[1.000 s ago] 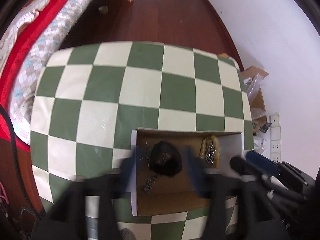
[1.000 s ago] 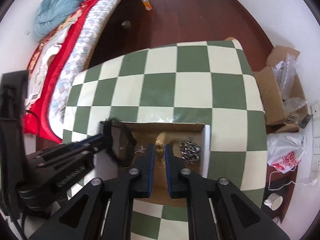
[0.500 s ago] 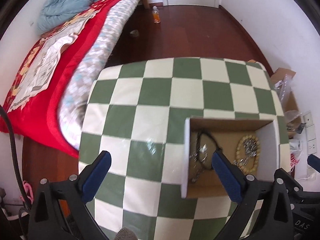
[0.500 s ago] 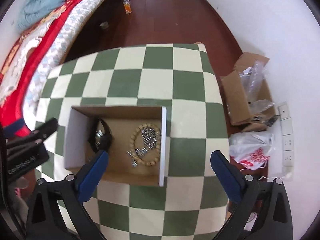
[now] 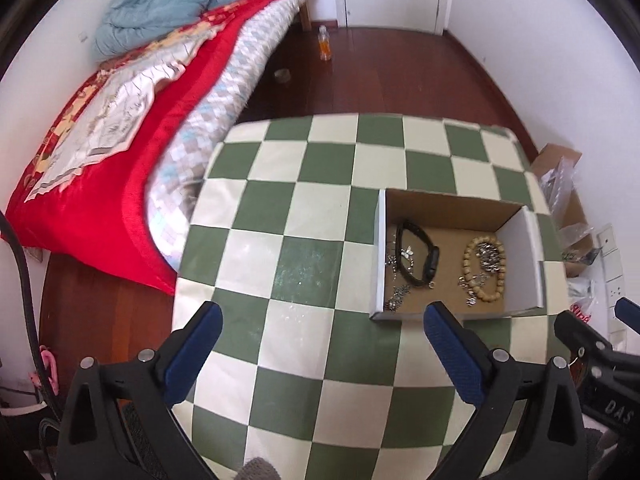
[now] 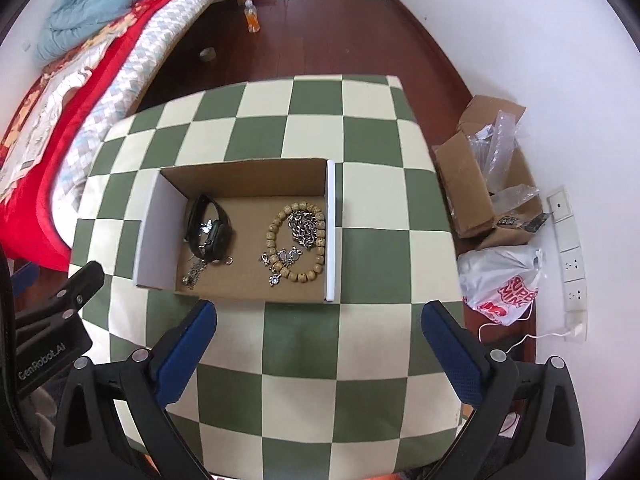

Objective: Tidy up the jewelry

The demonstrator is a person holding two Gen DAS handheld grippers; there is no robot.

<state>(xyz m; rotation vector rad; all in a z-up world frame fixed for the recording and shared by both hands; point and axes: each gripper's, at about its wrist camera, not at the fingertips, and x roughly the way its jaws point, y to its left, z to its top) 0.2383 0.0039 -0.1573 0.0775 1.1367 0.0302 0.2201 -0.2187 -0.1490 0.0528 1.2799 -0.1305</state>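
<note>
Left tongs [image 5: 320,320]: fingers spread wide, nothing between them, hovering over bare checkered tablecloth [image 5: 304,264] to the left of the cardboard box [image 5: 448,204]. Right tongs [image 6: 320,316]: also spread wide and empty, hovering just short of the box's near wall.

Box contents, left to right in the right wrist view:
- black wristband [image 6: 210,228] against the left side, a small silver charm lying on it
- thin silver chain [image 6: 196,272] trailing toward the near-left corner
- wooden bead bracelet [image 6: 296,242] on the right half
- chunky silver chain [image 6: 304,226] piled inside the bead loop
- small silver clasps or charms [image 6: 282,260] across the bracelet's near edge

I see no jewelry loose on the cloth in either view. Judgement: collection into the box looks complete. Possibly left: untangling the silver pieces from the beads, if pieces must be separated. Otherwise done.
</note>
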